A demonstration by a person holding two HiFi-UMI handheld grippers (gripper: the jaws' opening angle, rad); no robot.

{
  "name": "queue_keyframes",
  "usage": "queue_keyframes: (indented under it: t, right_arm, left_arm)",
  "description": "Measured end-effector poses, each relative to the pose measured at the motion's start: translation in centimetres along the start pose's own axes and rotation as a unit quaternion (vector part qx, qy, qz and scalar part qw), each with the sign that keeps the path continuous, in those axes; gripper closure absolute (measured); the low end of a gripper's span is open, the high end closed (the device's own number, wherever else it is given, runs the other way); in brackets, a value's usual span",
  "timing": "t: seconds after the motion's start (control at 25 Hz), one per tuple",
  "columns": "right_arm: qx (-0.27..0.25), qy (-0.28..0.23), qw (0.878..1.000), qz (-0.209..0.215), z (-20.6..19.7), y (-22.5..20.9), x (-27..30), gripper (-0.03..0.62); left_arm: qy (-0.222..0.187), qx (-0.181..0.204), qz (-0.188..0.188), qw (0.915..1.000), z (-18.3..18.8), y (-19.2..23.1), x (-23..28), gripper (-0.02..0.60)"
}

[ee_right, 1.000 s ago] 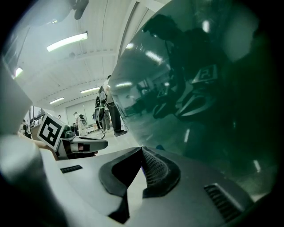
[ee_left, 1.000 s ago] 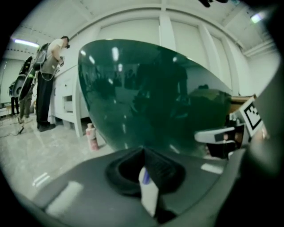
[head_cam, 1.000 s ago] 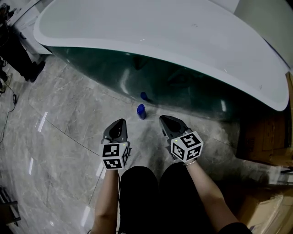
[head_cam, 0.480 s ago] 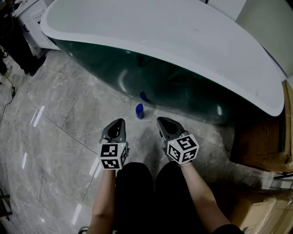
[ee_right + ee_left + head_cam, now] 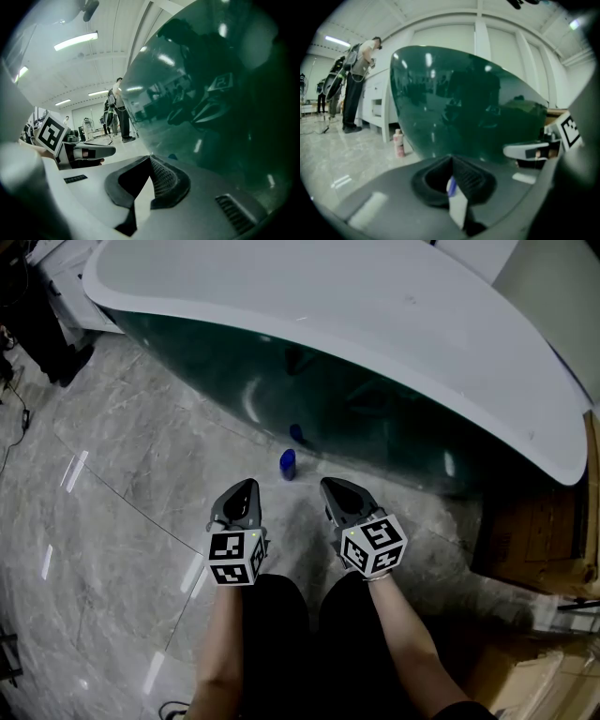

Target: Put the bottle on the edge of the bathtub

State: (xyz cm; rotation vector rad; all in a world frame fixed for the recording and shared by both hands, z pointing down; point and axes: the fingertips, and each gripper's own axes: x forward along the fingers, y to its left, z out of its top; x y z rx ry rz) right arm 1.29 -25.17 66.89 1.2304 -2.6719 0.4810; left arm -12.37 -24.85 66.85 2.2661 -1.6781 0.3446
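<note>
A small blue bottle (image 5: 288,463) stands upright on the grey marble floor, close to the dark green side of the bathtub (image 5: 375,418). The tub's wide white rim (image 5: 356,306) runs across the top of the head view. My left gripper (image 5: 246,487) is held low, just short of the bottle and to its left, shut and empty. My right gripper (image 5: 329,485) hangs beside it, to the bottle's right, also shut with nothing in it. In the left gripper view the closed jaws (image 5: 451,160) let a sliver of blue bottle (image 5: 451,186) show behind them.
The bottle's reflection (image 5: 296,434) shows in the glossy tub wall. Cardboard boxes (image 5: 539,531) sit at the right. A pink-and-white bottle (image 5: 398,143) stands by a white cabinet (image 5: 377,103), where a person (image 5: 358,84) stands. Dark equipment (image 5: 37,343) lies at the far left.
The head view has shifted slightly. Both grippers stay shut in about the same place and the bottle has not moved.
</note>
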Motion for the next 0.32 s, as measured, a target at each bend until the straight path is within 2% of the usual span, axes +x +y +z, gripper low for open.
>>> queue_keyframes:
  t: [0.32]
  right_arm:
    - [0.006,-0.007,1.000,-0.002,-0.02,-0.29,0.00,0.593]
  left_arm:
    - [-0.001,-0.009,0.006,0.9999,-0.26,0.82,0.07,0.574]
